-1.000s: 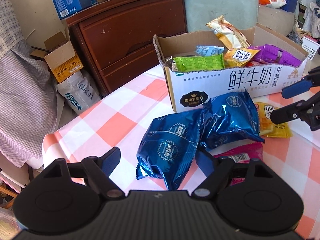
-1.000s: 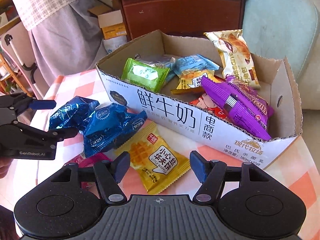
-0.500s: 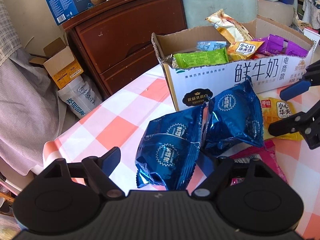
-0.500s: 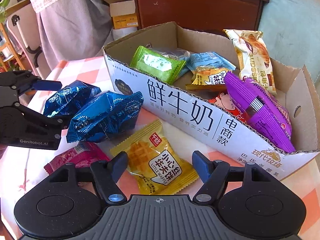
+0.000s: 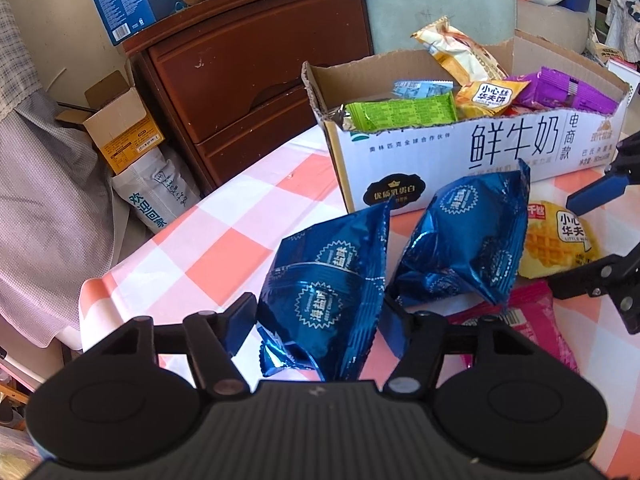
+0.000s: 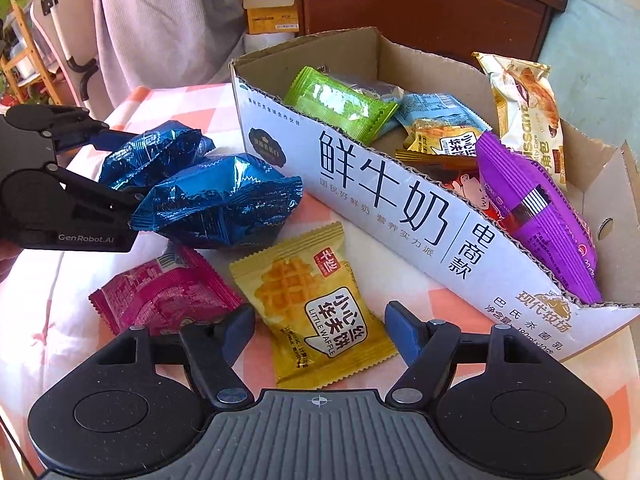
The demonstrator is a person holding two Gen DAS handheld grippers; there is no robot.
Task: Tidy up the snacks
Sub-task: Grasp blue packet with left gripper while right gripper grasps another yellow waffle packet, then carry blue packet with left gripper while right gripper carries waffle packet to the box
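Left wrist view: left gripper [image 5: 320,316] has its jaws spread either side of a blue foil snack packet [image 5: 332,296]; the packet fills the gap between them, but whether the pads press it cannot be told from this angle. In the right wrist view the same gripper [image 6: 120,168] sits at the far left with the two blue packets at its fingertips, the nearer blue packet [image 6: 220,210] partly over its lower finger. A second blue foil packet [image 5: 464,240] lies just ahead and right of the left jaws, touching the first. Beyond both stands the cardboard milk carton box [image 5: 460,160], open-topped, on the pink-and-white checked counter [image 5: 224,248].

Right gripper [image 6: 320,330]: jaws released, wide apart, nothing between the pads. Directly ahead of and partly between them lies a yellow Little Waffle packet [image 6: 312,308] flat on the counter. Left of those jaws, a magenta snack packet [image 6: 168,296], its near end hidden behind the left finger. From the left wrist view the right gripper [image 5: 600,232] shows at the right edge, above the waffle packet.

Inside the box [image 6: 400,204], ahead and right of the right jaws: a green packet [image 6: 340,104], a light-blue packet [image 6: 436,108], another yellow waffle packet [image 6: 444,140], a purple packet [image 6: 532,216], and a cream croissant packet [image 6: 528,100] leaning on the far wall.

Behind the counter: a dark wooden dresser [image 5: 256,64].
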